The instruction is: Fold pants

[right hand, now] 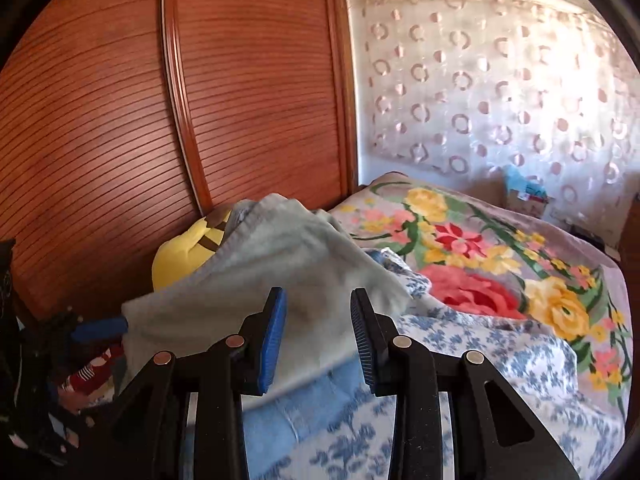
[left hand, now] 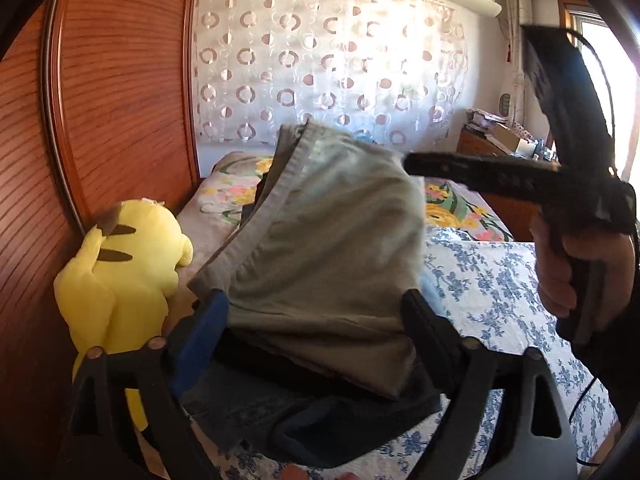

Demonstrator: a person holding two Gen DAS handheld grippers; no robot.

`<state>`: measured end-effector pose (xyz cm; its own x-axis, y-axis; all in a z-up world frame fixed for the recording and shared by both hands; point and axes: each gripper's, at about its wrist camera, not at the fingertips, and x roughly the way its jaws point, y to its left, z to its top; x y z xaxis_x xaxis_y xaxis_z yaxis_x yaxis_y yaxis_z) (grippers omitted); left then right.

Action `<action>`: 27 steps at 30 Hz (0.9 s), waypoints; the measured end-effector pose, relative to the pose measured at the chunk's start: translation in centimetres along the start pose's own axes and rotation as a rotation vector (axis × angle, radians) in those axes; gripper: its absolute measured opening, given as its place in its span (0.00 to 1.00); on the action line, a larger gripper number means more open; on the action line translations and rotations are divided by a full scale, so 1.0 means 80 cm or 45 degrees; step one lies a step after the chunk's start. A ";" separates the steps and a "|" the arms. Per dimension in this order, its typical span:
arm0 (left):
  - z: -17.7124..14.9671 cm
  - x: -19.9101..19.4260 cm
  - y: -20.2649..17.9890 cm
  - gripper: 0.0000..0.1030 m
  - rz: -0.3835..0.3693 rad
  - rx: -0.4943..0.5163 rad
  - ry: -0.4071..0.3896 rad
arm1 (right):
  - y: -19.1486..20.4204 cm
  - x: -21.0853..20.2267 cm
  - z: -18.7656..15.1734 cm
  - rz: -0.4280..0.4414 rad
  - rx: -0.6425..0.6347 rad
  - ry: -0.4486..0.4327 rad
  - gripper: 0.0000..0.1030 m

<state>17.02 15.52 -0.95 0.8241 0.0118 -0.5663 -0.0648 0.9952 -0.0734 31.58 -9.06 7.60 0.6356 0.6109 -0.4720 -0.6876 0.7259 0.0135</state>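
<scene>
Pants (left hand: 320,248) lie lengthwise away between the wide-open left tool (left hand: 316,320); right tool (right hand: 318,336) half-open, empty.

Both cameras ride on handheld grippers, looking forward and slightly down along their fingers, close over the bed (left hand: 500,280). Both views share the grey pants (left hand: 320,240), yellow plush toy (right hand: 188,252), wooden wardrobe (right hand: 240,100) and curtain (left hand: 320,60).

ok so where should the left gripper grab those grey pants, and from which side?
Probably the thick near edge of the grey pants, where the layers stack between the open left gripper. Come straight in low over the bed: that edge faces the gripper, while the far end rises in a loose hump.
</scene>
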 end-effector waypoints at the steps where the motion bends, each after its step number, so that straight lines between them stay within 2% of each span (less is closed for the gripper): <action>1: 0.000 -0.004 -0.004 0.89 0.003 0.006 -0.009 | 0.001 -0.008 -0.005 -0.004 0.007 -0.004 0.34; 7: 0.003 -0.021 -0.029 0.94 -0.026 0.057 -0.048 | 0.009 -0.054 -0.032 -0.042 0.043 -0.025 0.34; 9: 0.003 -0.026 -0.040 0.99 -0.036 0.076 -0.059 | 0.012 -0.069 -0.043 -0.058 0.047 -0.030 0.34; 18: -0.002 -0.043 -0.086 0.99 -0.101 0.142 -0.083 | 0.019 -0.134 -0.085 -0.147 0.119 -0.068 0.34; 27: -0.010 -0.060 -0.123 0.99 -0.139 0.167 -0.115 | 0.048 -0.182 -0.112 -0.276 0.166 -0.112 0.50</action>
<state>13.26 5.61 1.83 0.8698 -0.0937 -0.4845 0.0967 0.9951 -0.0190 16.56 -18.03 6.62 0.7952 0.4577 -0.3977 -0.4846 0.8740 0.0367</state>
